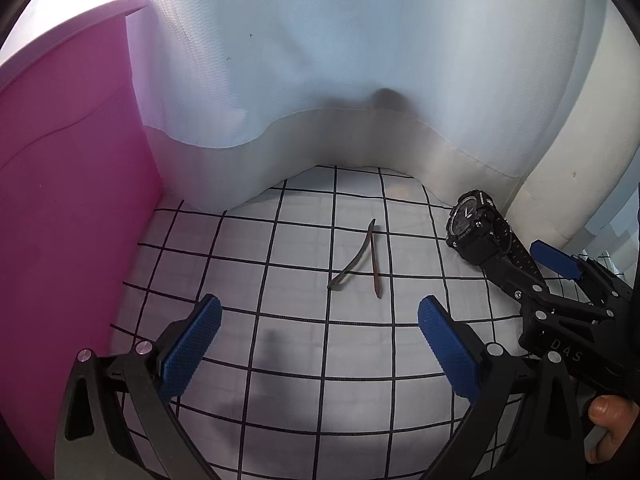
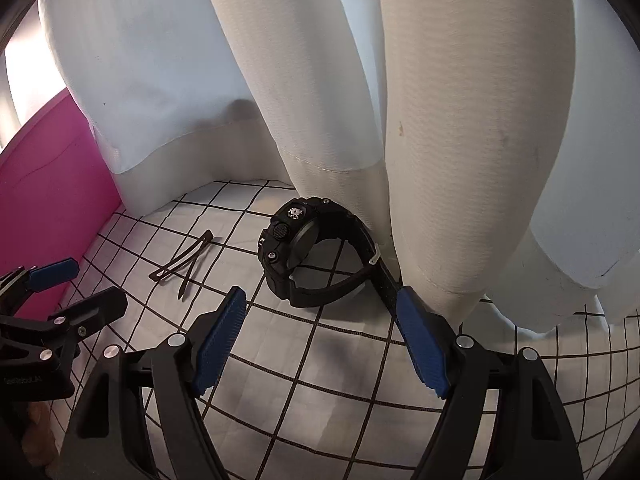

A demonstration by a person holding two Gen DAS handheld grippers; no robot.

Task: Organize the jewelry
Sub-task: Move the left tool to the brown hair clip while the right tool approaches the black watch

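Note:
A chunky black sport watch (image 2: 296,240) stands on its side on the checked cloth (image 2: 328,360), close against the curtain. My right gripper (image 2: 320,294) is open just short of the watch, and the strap's end lies near its right pad (image 2: 420,340) without being pinched. A thin brown V-shaped clip (image 1: 360,258) lies flat on the cloth ahead of my open left gripper (image 1: 320,304), which has nothing between its blue pads. The left wrist view shows the watch (image 1: 472,228) at the right with the right gripper (image 1: 532,268) behind it. The clip (image 2: 184,264) lies left of the watch.
A tall pink box wall (image 1: 60,200) stands along the left side, close to my left gripper (image 2: 84,284). White curtain folds (image 2: 460,160) hang down onto the cloth at the back and right. A thumb (image 1: 604,412) shows on the right gripper's handle.

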